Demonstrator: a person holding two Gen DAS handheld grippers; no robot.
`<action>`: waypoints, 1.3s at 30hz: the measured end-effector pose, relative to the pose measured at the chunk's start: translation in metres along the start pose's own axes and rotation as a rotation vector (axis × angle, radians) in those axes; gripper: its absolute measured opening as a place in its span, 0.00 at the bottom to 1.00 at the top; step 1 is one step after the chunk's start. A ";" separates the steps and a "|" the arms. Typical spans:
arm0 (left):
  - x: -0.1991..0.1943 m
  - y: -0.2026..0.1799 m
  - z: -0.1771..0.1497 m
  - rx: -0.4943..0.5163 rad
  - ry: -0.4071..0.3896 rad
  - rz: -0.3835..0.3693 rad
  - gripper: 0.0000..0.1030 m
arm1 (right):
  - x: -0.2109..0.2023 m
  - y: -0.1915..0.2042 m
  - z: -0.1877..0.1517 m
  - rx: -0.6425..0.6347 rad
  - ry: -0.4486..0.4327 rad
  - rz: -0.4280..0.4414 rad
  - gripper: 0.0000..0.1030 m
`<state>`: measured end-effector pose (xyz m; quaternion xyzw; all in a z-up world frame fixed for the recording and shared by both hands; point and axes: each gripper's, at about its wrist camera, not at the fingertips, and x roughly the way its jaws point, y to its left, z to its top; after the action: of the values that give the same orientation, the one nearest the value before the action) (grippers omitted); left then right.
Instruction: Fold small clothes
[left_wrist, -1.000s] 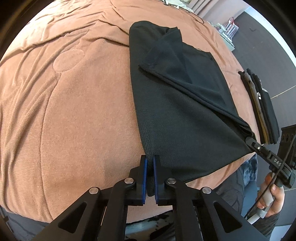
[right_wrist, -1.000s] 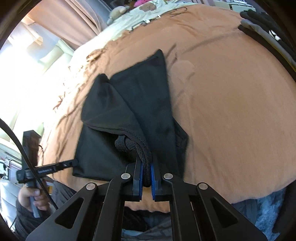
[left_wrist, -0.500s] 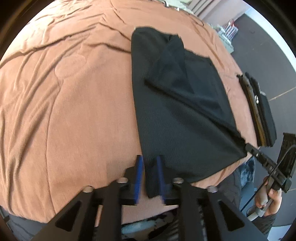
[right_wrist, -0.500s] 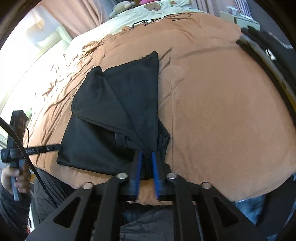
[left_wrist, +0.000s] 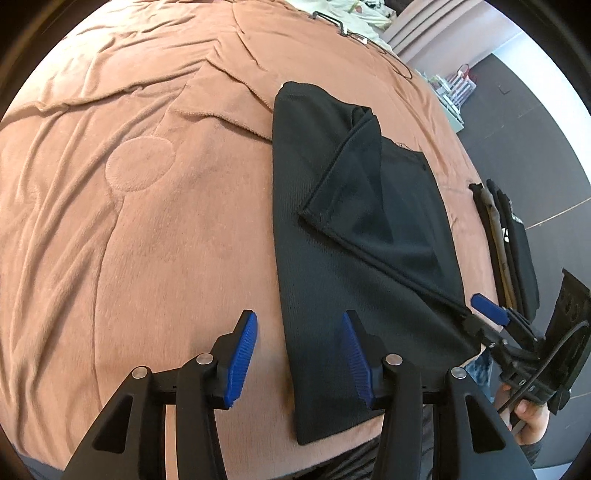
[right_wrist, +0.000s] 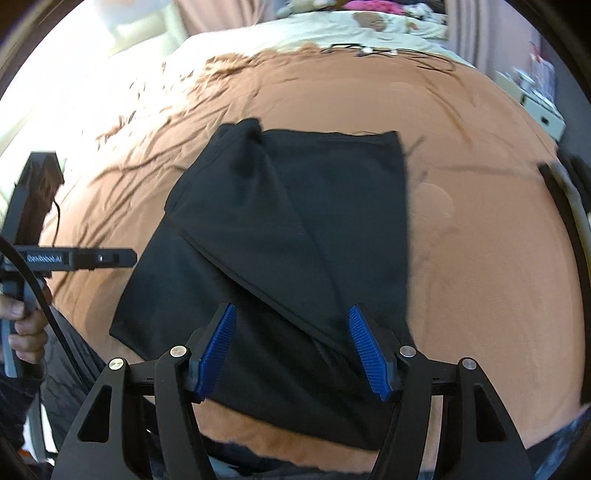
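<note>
left wrist view:
garment: black knit garment (left_wrist: 354, 236), partly folded, flat on the rust-brown fleece blanket (left_wrist: 147, 192); runs from 12 o'clock down to 6 o'clock, right of centre
fold: one flap laid diagonally over the body, its hemmed corner near frame centre, its edge running to 4 o'clock
left gripper (left_wrist: 299, 360): released, blue pads spread wide, holding nothing; the garment's near left edge lies between the pads
right gripper (left_wrist: 487, 314): at 4 o'clock by the garment's near right corner, one blue pad showing, a hand on the handle below
stack: dark folded clothes pile (left_wrist: 513, 251) at 3 o'clock, on the blanket edge (looks like finished items)

right wrist view:
garment: same black piece (right_wrist: 295, 236) fills the centre; diagonal fold seam runs from 9 o'clock side to about 5 o'clock
right gripper (right_wrist: 291, 350): released, pads wide apart over the near hem, nothing grasped
left gripper (right_wrist: 127, 257): black finger at 9 o'clock just beside the garment's left edge; hand at 8 o'clock
blur: right side of frame smeared, detail unclear

progress: roughly midway, my judgement. One flap folded in and garment laid down. Left: at least one more fold to make it compact, then probably onto the pile.
</note>
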<state>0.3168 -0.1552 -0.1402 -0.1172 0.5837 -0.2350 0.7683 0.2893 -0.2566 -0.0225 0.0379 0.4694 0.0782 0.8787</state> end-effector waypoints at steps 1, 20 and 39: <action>0.001 0.001 0.002 0.000 -0.001 0.000 0.48 | 0.006 0.006 0.005 -0.019 0.009 -0.006 0.60; -0.028 0.052 0.016 -0.103 -0.070 -0.035 0.48 | 0.079 0.090 0.061 -0.284 0.048 0.076 0.34; -0.010 0.035 0.035 -0.086 -0.055 -0.043 0.48 | 0.066 -0.005 0.097 0.029 -0.020 0.113 0.01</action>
<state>0.3563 -0.1239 -0.1374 -0.1692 0.5693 -0.2228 0.7731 0.4067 -0.2497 -0.0233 0.0777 0.4589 0.1204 0.8768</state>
